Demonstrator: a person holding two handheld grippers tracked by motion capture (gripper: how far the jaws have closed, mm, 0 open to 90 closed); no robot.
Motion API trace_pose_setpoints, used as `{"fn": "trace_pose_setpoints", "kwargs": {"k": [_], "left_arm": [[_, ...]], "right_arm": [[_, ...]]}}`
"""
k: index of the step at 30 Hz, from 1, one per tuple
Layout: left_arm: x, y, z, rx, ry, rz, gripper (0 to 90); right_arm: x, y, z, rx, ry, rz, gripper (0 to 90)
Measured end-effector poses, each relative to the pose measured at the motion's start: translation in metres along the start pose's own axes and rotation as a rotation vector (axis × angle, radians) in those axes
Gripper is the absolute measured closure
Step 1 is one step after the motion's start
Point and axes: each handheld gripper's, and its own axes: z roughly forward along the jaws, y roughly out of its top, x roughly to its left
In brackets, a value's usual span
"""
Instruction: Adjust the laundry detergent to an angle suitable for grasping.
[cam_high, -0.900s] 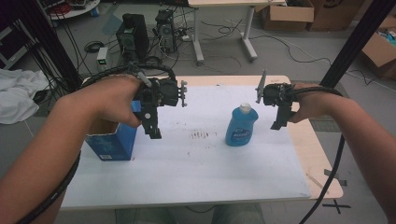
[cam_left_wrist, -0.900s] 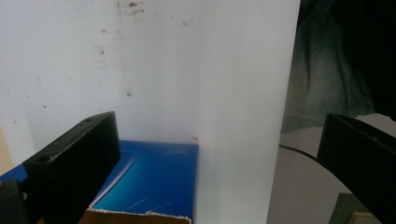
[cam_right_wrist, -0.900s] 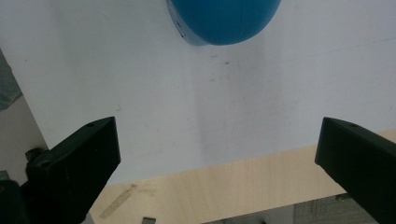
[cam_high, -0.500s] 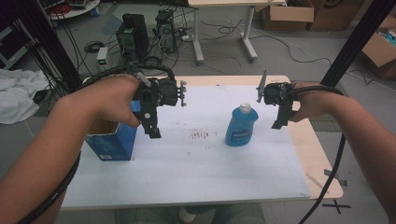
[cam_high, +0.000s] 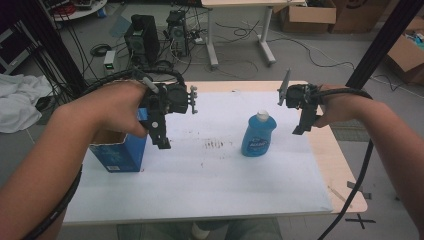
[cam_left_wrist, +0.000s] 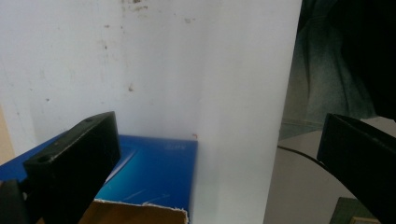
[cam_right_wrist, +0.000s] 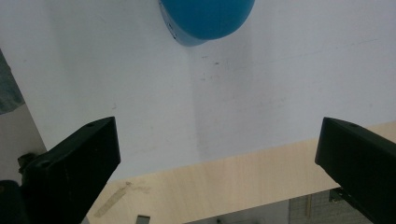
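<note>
A blue dish-soap bottle (cam_high: 258, 134) with a white cap stands upright on the white sheet (cam_high: 210, 170), right of centre. An open blue cardboard box (cam_high: 119, 152) stands at the left. My left gripper (cam_high: 160, 137) hangs open above the box's right side, jaws pointing down; in the left gripper view the box (cam_left_wrist: 154, 175) lies below its wide-apart jaws. To the right of the bottle my right gripper (cam_high: 302, 125) is held in the air, open and empty. The bottle's base (cam_right_wrist: 205, 18) shows at the top of the right gripper view.
The wooden table edge (cam_high: 335, 165) runs past the sheet on the right. Behind the table are computer cases (cam_high: 142, 32), cables, another desk and cardboard boxes (cam_high: 407, 52). A black post (cam_high: 380, 40) slants at the right. White cloth (cam_high: 20, 102) lies at the far left.
</note>
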Motion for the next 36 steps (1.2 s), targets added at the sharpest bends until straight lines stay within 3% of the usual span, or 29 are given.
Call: {"fn": "trace_pose_setpoints", "kwargs": {"k": [7, 14, 21, 36], "left_arm": [[0.0, 0.0, -0.001, 0.002, 0.001, -0.012, 0.1], [-0.002, -0.002, -0.005, -0.007, 0.01, -0.02, 0.1], [-0.001, -0.006, -0.003, 0.004, 0.006, -0.039, 0.1], [0.0, -0.008, 0.001, -0.009, 0.005, -0.047, 0.1]], "right_arm": [[-0.003, 0.012, -0.021, -0.04, -0.02, -0.031, 0.0], [-0.008, 0.034, -0.032, -0.039, -0.044, -0.092, 0.0], [-0.008, 0.054, -0.027, -0.032, -0.035, -0.145, 0.0], [-0.009, 0.075, -0.009, -0.021, -0.025, -0.198, 0.0]]}}
